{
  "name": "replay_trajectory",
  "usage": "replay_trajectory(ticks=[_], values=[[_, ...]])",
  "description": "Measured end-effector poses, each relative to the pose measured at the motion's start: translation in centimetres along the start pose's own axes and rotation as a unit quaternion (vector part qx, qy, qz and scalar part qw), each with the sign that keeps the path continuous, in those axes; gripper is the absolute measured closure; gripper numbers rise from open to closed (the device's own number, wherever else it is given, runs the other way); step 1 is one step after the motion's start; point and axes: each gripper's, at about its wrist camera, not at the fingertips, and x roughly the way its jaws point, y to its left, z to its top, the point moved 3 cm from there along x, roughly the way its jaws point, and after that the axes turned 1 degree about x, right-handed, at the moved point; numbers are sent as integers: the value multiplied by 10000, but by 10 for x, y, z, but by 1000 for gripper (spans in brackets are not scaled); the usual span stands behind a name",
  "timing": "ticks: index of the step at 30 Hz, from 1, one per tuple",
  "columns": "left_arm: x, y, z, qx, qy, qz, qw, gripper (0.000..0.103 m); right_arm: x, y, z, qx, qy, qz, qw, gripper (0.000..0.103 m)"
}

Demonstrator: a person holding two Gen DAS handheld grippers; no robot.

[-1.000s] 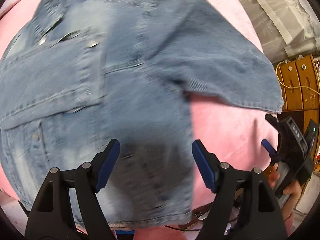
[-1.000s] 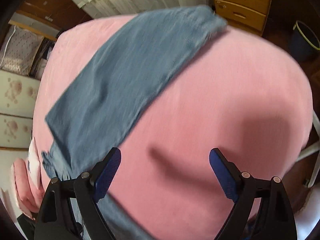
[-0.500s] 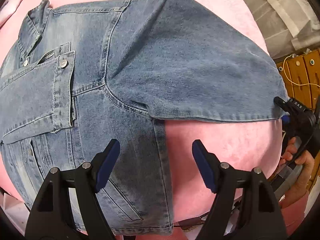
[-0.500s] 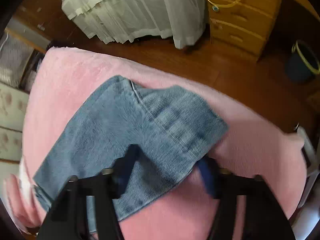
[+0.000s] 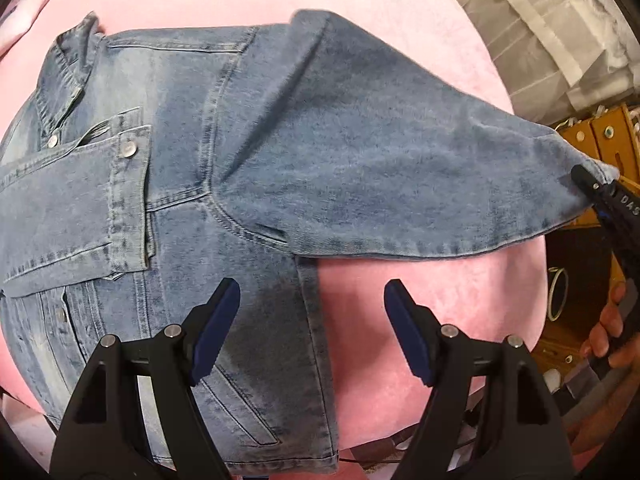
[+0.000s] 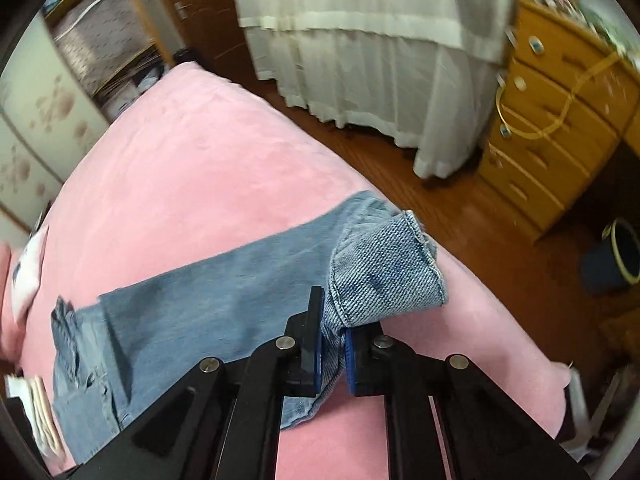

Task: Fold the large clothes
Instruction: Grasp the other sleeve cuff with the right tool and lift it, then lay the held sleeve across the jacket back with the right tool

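Observation:
A blue denim jacket (image 5: 224, 184) lies front up on a pink blanket (image 5: 420, 300), its collar at the upper left. Its sleeve (image 5: 400, 168) stretches out to the right. My left gripper (image 5: 312, 320) is open and empty, hovering over the jacket's side hem. My right gripper (image 6: 332, 344) is shut on the sleeve cuff (image 6: 384, 272) and lifts it off the blanket; it also shows at the right edge of the left wrist view (image 5: 600, 192).
The pink blanket (image 6: 192, 184) covers a bed whose edge drops to a wooden floor (image 6: 460, 208). A wooden drawer chest (image 6: 560, 112) and white draped fabric (image 6: 368, 40) stand beyond. A dark bucket (image 6: 612, 256) sits on the floor.
My right gripper moved to the end of the sleeve, closed on the cuff and lifted it. The sleeve is now pulled out taut to the right. The left gripper stayed open.

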Motion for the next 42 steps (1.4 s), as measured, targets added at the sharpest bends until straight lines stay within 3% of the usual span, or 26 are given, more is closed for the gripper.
replay_trajectory(ticks=[5,14,23,28,32,36,38,40,42], values=[[-28,40,-1,-289,-265,-238,9989,31,-43,66,9,-408,-403,162,9982,95],[-88,183,-1,-885,-814,-266,9924,31,-125,210,0,-1012,-872,479,9899,97],[-129,367,-13,-1480,-1136,-65,9824,31,-175,406,-71,-1518,-1138,1169,9749,98],[-133,440,-17,-1620,-1162,26,9799,31,-142,506,-138,-1799,-713,1631,9675,98],[-121,470,-19,-1694,-1043,4,9800,31,-85,574,-228,-2303,-348,1738,9568,98],[-102,476,-16,-1697,-854,-63,9818,31,-11,589,-303,-2452,627,1501,9557,98],[-94,470,-11,-1628,-763,-116,9836,31,17,576,-327,-2357,1093,1548,9532,97],[-89,465,-6,-1566,-725,-200,9848,31,30,566,-339,-2363,1212,1677,9494,97],[-85,458,-1,-1524,-716,-264,9854,31,30,562,-332,-2527,1229,1918,9403,84]])
